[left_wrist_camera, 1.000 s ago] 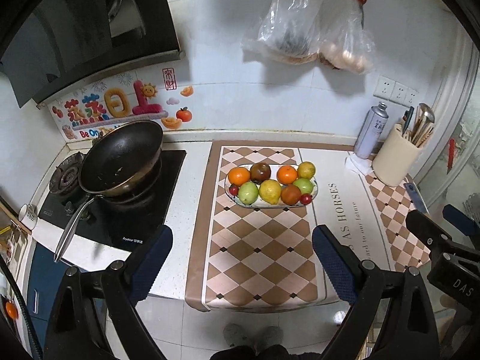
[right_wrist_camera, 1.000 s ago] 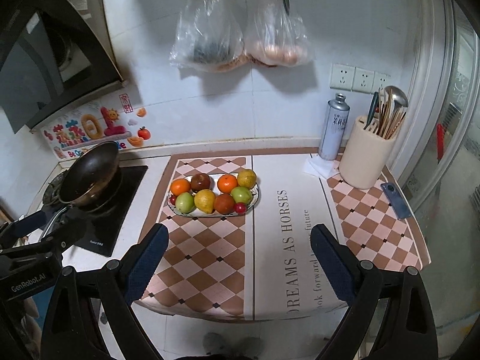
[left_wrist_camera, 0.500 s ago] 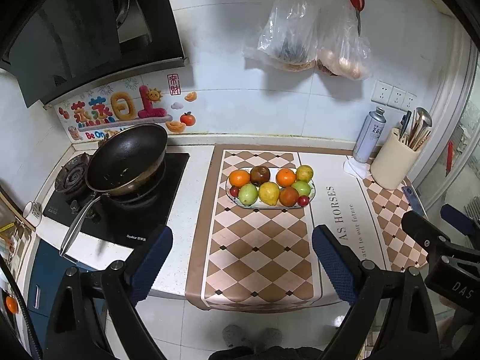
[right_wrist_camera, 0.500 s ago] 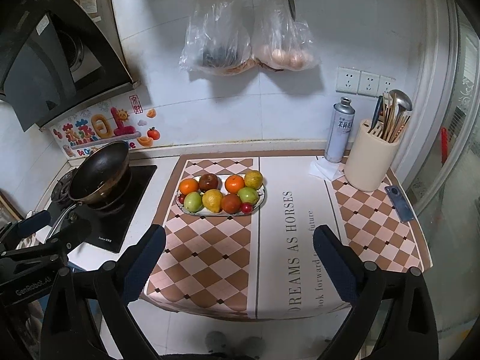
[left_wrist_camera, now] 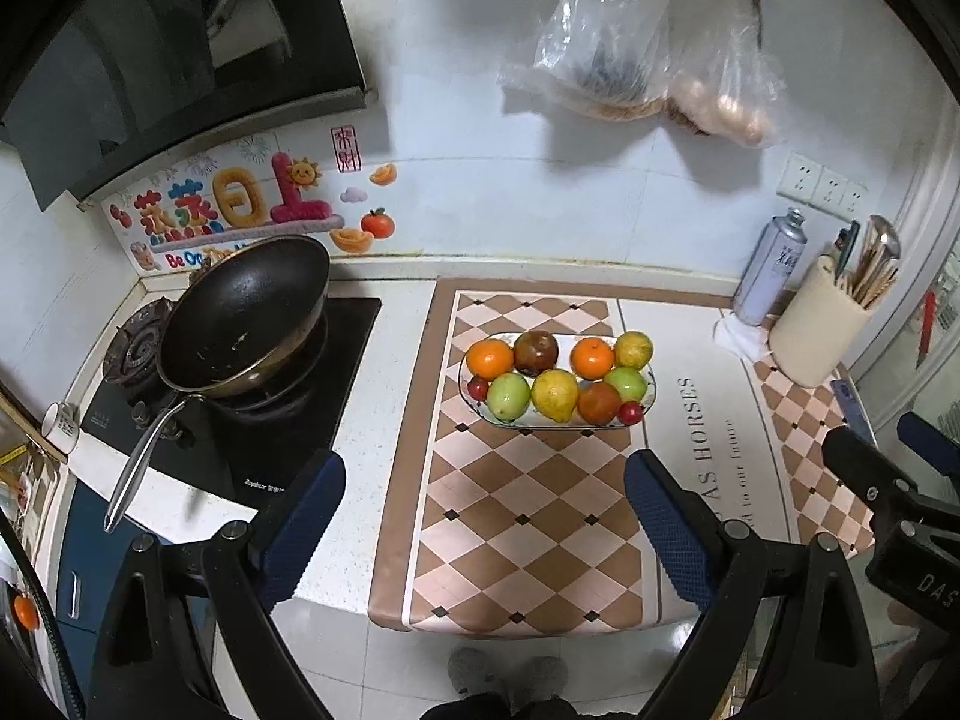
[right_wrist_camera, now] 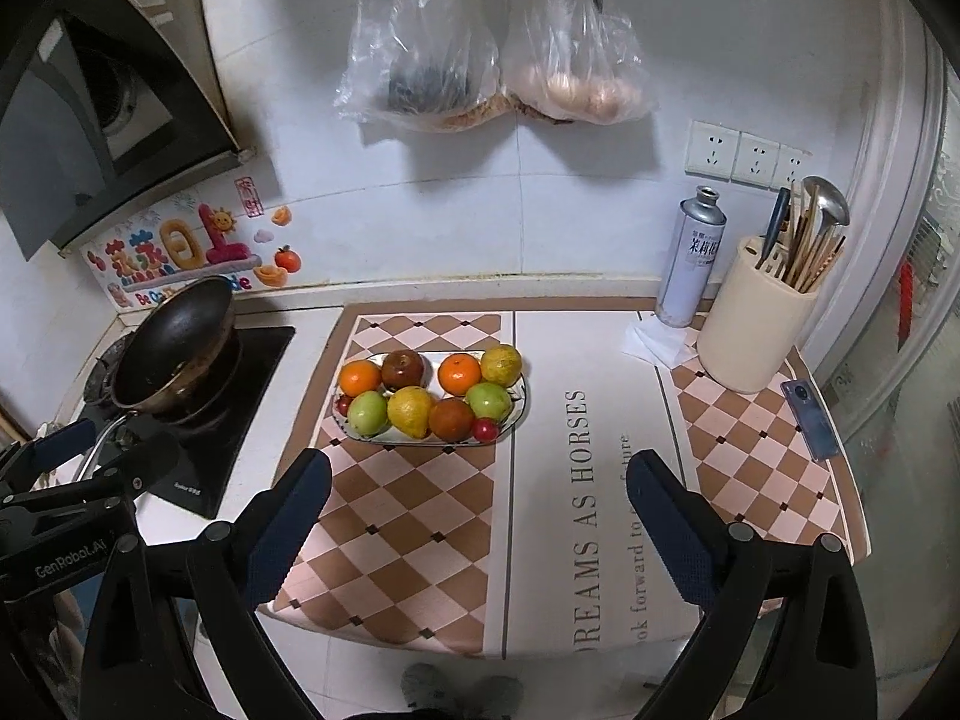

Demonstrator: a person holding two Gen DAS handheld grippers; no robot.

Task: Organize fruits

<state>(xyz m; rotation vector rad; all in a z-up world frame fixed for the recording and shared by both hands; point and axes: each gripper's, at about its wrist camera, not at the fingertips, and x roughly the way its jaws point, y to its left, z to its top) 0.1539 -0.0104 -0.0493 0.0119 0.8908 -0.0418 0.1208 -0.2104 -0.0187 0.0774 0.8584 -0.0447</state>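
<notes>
Fruit plate (left_wrist_camera: pixel 651 387) sits on the checkered mat (left_wrist_camera: pixel 516 516) on the table (left_wrist_camera: pixel 384 360), piled with oranges, green and yellow fruit | left hand-held gripper (left_wrist_camera: pixel 483 516) hovers short of the plate, fingers wide apart, empty | right hand-held gripper (right_wrist_camera: pixel 480 516) likewise spread, empty | frying pan (left_wrist_camera: pixel 246 315) left of the plate, utensil holder (right_wrist_camera: pixel 753 333) right
</notes>
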